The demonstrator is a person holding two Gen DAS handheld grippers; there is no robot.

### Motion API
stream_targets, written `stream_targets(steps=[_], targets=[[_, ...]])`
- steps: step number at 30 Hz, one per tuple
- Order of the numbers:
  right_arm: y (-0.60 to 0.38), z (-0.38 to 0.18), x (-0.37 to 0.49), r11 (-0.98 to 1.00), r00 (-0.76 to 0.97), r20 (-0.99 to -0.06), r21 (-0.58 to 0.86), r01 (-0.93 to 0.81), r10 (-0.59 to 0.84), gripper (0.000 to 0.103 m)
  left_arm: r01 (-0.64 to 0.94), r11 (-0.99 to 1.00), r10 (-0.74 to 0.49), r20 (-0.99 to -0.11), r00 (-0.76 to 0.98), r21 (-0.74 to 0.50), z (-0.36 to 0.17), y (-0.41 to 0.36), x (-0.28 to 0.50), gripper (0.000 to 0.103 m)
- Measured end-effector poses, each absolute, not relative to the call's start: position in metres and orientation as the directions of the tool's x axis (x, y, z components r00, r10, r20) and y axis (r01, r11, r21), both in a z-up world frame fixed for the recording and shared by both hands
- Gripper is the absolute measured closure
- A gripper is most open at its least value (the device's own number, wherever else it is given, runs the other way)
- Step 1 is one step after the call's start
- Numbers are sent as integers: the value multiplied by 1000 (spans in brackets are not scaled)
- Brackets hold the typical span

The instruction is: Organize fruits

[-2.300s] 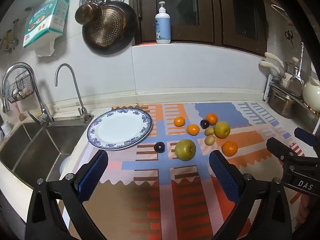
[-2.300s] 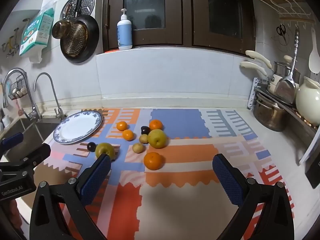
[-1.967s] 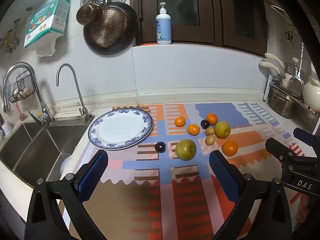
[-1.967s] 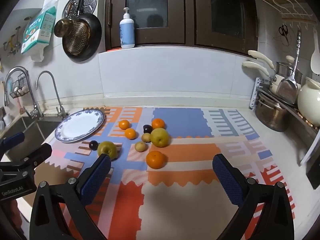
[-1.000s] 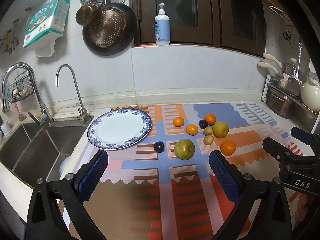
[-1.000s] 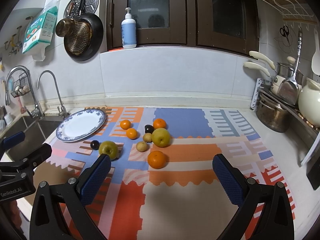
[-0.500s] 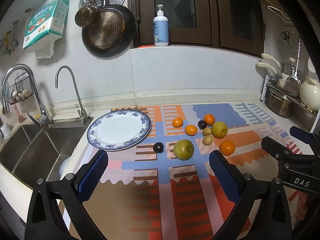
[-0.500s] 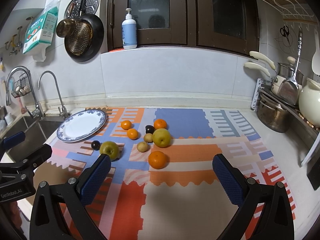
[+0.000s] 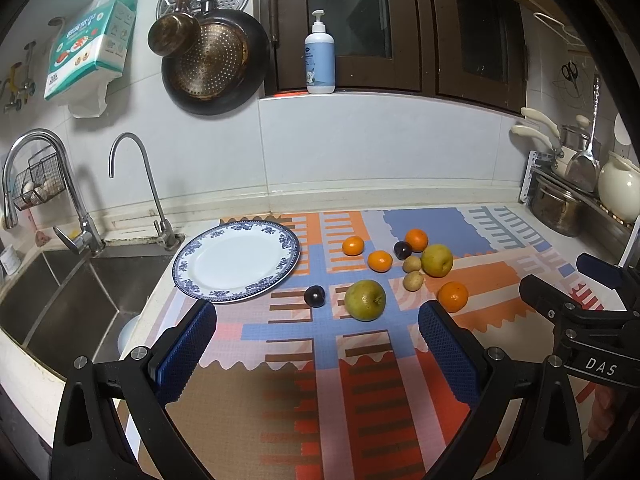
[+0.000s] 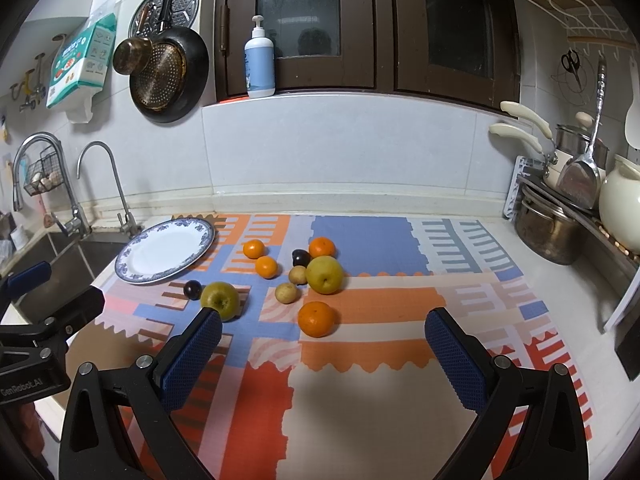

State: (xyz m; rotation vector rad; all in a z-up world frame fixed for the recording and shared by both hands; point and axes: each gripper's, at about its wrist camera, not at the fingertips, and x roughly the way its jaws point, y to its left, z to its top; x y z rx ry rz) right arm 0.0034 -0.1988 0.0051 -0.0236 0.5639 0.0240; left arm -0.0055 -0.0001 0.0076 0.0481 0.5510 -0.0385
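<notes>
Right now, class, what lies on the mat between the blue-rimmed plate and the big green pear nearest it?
A single dark plum lies between the plate and the pear, seen in both wrist views.

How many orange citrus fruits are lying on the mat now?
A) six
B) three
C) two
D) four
D: the right wrist view shows four orange fruits on the mat, at and; the plate holds none.
</notes>
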Motion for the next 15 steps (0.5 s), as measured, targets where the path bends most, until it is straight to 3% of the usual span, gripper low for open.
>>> stream_targets(steps=[15], targets=[[-195, 4, 6, 999, 840, -542, -12, -35, 23, 1, 57, 998, -32, -537, 843, 29, 3, -3, -3, 0]])
